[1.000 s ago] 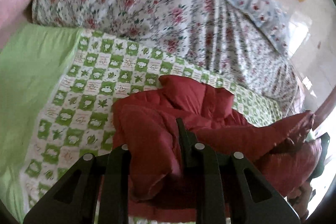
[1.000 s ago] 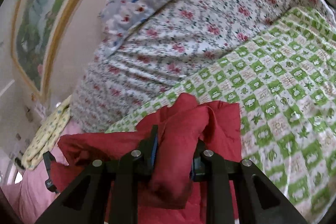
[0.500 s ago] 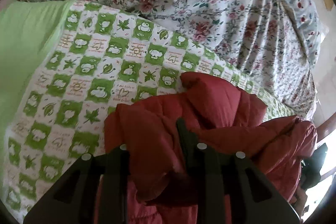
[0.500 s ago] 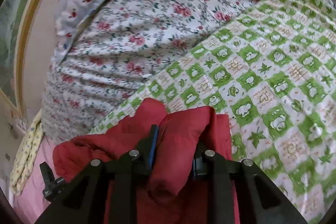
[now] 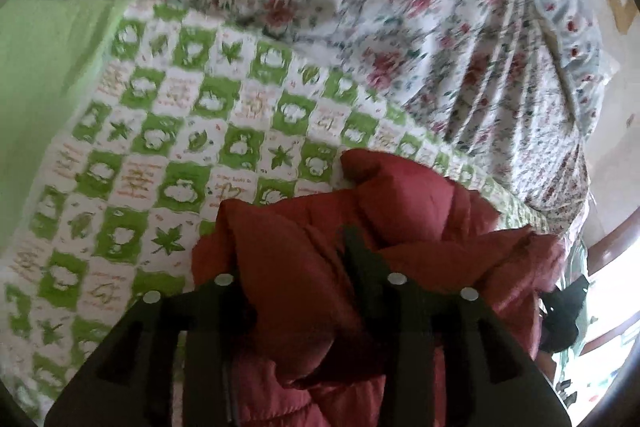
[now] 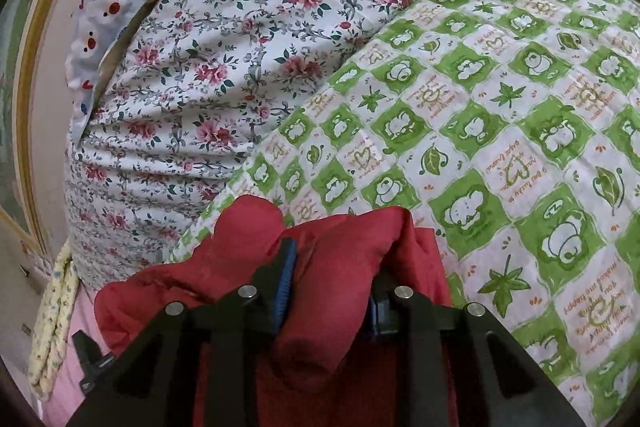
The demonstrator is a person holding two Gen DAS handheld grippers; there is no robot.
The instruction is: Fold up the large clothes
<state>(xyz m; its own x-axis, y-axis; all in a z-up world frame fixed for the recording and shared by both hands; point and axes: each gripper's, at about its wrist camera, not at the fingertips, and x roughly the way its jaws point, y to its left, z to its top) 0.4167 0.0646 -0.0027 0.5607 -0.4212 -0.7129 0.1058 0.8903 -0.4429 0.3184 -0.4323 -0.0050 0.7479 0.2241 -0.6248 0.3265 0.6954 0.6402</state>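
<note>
The red jacket [image 5: 404,227] lies bunched at six o'clock on the green checked sheet [image 5: 168,131]. My left gripper [image 5: 296,267] has just been widening, padding loose between its jaws; my right gripper [image 6: 332,267] is easing too, fabric bulging between. I judge I'm laying down a fold; next, release and back out cleanly.

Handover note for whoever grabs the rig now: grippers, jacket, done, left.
Left gripper: a fold of the red padded jacket sits between its fingers; jaws have just been opening, so the hold may be going.
Right gripper: another fold of the jacket between its fingers, jaws also just opening, blue pads still against the cloth.
Jacket lies bunched on the green checked quilt, near the floral bedding.
Done: jacket brought down onto the quilt.
Left: let go, flatten, finish folding.
</note>
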